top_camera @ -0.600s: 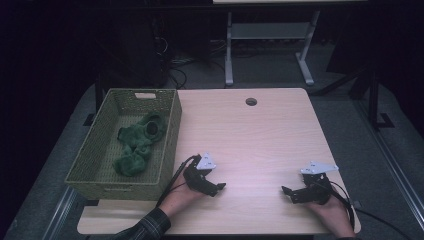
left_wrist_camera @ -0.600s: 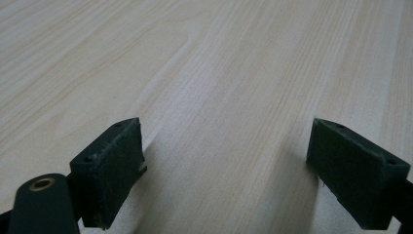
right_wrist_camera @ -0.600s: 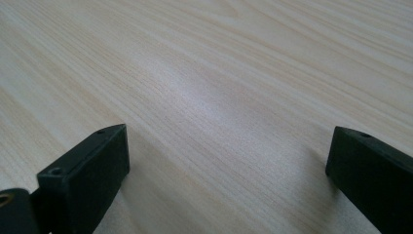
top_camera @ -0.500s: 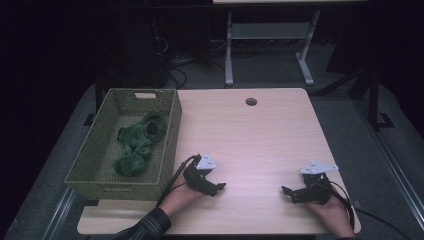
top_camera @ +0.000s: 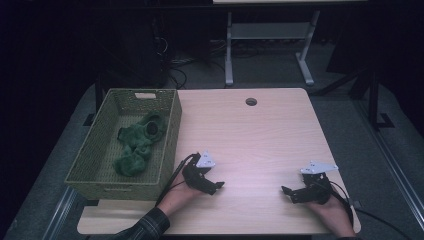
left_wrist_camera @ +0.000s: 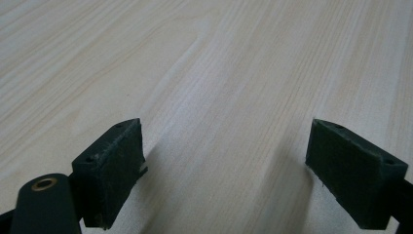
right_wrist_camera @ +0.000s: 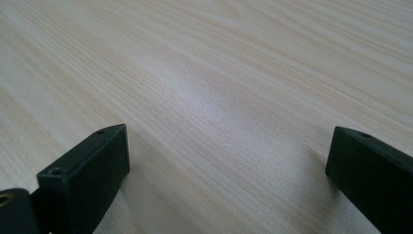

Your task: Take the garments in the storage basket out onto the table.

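Both claws, left claw (top_camera: 218,187) and right claw (top_camera: 285,191), rest wide open and empty on the pale wooden worktop (top_camera: 260,130). Farther off, the fuzzy green cloth (top_camera: 137,145) already lies inside the green woven basket (top_camera: 170,131), so little looks left to do

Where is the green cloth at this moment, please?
In the high view, the green cloth lies inside the woven basket on the table's left side, beyond the left hand-held gripper.
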A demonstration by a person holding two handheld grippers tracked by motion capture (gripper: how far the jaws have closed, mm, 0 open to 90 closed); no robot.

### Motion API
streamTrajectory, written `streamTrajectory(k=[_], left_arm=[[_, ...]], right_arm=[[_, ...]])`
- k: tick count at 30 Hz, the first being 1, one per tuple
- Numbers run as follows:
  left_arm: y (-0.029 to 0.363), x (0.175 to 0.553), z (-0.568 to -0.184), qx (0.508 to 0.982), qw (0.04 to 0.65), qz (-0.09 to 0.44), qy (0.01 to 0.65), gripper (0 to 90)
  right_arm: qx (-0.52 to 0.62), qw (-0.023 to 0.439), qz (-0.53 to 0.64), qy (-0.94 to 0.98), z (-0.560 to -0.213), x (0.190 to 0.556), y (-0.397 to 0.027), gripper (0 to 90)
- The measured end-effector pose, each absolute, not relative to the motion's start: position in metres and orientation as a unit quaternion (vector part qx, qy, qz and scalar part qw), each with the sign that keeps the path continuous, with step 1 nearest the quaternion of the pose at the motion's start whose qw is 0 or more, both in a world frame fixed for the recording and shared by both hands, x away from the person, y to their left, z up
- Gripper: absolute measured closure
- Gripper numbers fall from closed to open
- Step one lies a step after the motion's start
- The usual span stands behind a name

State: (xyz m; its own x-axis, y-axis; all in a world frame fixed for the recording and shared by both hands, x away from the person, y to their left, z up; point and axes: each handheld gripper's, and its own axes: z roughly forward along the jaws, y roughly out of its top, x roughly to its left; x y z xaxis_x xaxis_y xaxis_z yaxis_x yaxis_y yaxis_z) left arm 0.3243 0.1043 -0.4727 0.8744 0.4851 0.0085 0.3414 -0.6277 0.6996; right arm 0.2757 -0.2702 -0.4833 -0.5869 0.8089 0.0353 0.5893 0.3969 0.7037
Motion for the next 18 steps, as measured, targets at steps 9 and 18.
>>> streamTrajectory(k=[9, 18], left_arm=[[0.105, 0.326, -0.468, 0.894, 0.366, 0.091, 0.241, 13.3], [0.108, 0.325, -0.458, 0.892, 0.367, 0.091, 0.246, 13.3]], right_arm=[[0.426, 0.158, 0.347, 0.821, -0.483, 0.276, -0.27, 1.9], [0.426, 0.158, 0.347, 0.821, -0.483, 0.276, -0.27, 1.9]])
